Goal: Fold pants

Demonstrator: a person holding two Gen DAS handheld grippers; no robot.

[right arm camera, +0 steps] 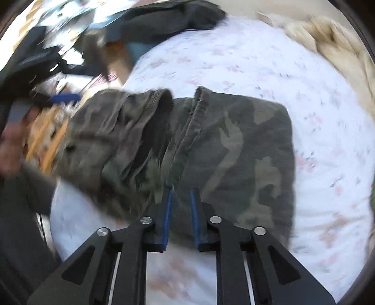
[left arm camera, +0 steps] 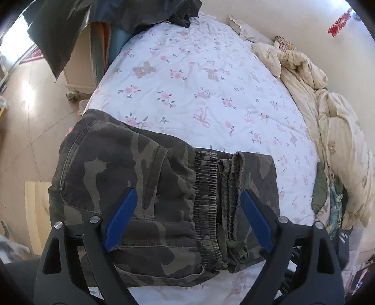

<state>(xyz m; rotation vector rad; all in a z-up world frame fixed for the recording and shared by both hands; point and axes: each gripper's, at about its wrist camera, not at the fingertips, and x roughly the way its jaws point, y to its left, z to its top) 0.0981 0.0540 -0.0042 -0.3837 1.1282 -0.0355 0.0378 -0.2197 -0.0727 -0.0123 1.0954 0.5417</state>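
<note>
White floral sheet spreads wide beyond the folded camouflage pants, coarse cotton with ribbed elastic cuffs, lying near the bed's front edge. My left gripper gapes wide above them; my right gripper, narrowed, seems to pinch a fold, though blur obscures it.

Item count: 1 pair of camouflage pants, 1 bed with 1 floral sheet, 1 cream quilt, 1 dark garment at the far end, 2 grippers: left gripper, right gripper, each with 2 blue-padded fingers.
</note>
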